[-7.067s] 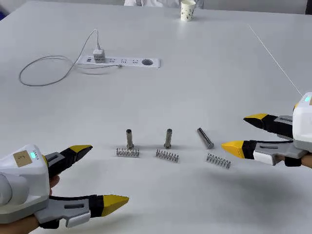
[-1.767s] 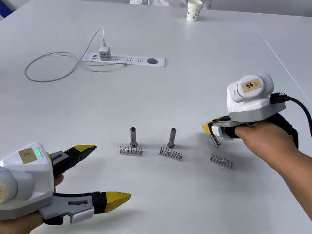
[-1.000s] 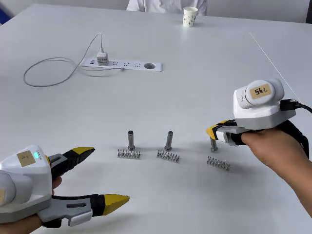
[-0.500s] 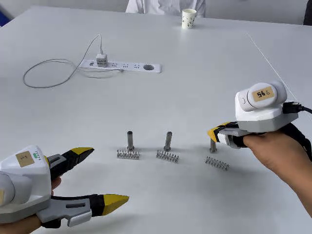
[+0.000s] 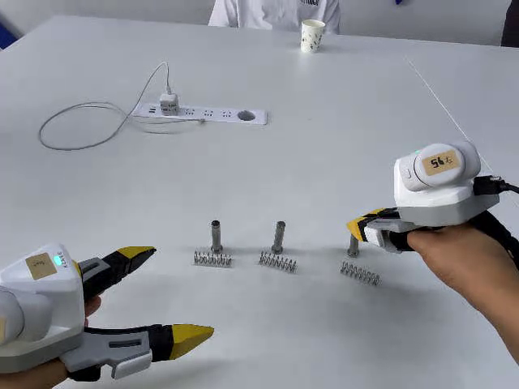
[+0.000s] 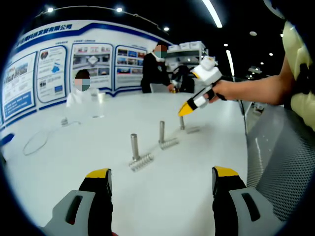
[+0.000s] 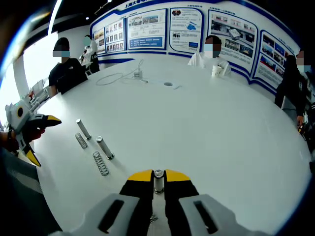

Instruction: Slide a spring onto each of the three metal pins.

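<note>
Grippers: right gripper (image 7: 158,176) clamped on upright pin (image 7: 158,183), spring (image 5: 360,274) at its 6 o'clock; left gripper (image 5: 178,290) jaws apart.

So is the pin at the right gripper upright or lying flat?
Upright. The pin stands on end on the table, the right gripper shut on it, its spring lying beside it.

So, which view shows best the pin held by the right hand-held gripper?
The right gripper view: the pin stands upright between the yellow tips of the right hand-held gripper. The head view shows it partly hidden behind those tips; the left gripper view shows it small and far.
</note>
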Tool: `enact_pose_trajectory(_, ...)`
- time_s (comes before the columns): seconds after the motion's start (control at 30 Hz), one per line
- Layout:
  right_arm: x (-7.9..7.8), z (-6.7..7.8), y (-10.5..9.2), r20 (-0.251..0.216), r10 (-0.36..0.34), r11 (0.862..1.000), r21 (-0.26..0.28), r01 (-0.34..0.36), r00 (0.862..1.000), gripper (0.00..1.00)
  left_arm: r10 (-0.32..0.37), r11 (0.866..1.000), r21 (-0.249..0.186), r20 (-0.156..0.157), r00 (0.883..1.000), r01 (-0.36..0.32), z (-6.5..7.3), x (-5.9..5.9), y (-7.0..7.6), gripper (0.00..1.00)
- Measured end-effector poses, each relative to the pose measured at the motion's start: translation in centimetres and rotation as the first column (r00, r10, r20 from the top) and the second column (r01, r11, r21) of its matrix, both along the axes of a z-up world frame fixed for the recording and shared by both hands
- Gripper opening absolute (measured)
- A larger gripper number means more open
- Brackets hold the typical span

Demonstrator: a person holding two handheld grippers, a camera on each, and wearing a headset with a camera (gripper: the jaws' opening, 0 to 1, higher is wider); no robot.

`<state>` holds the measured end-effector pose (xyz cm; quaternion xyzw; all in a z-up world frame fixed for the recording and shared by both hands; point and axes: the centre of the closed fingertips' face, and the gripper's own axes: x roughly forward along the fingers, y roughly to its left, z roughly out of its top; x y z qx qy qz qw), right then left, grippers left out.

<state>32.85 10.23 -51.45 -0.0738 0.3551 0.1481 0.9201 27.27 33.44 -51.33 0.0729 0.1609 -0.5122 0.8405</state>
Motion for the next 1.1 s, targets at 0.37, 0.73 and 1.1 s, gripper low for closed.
enact_pose_trajectory(0.37,-0.56,0.09,-0.16,-0.002,-0.008,1.0,0.0,0.008,1.0,0.09,-0.002,1.0,-0.003,0.002,1.0,0.002,0.06,-0.14,-0.13,0.85)
enact_pose_trajectory(0.73,-0.87,-0.02,-0.45,-0.005,-0.01,1.0,-0.002,0.01,1.0,0.09,-0.005,1.0,-0.001,0.004,1.0,0.005,0.11,-0.2,-0.11,0.85)
enact_pose_trajectory(1.1,-0.99,-0.07,-0.51,-0.006,-0.009,1.0,-0.009,0.009,1.0,0.09,-0.002,1.0,0.001,0.006,1.0,0.002,0.15,-0.34,0.2,0.85)
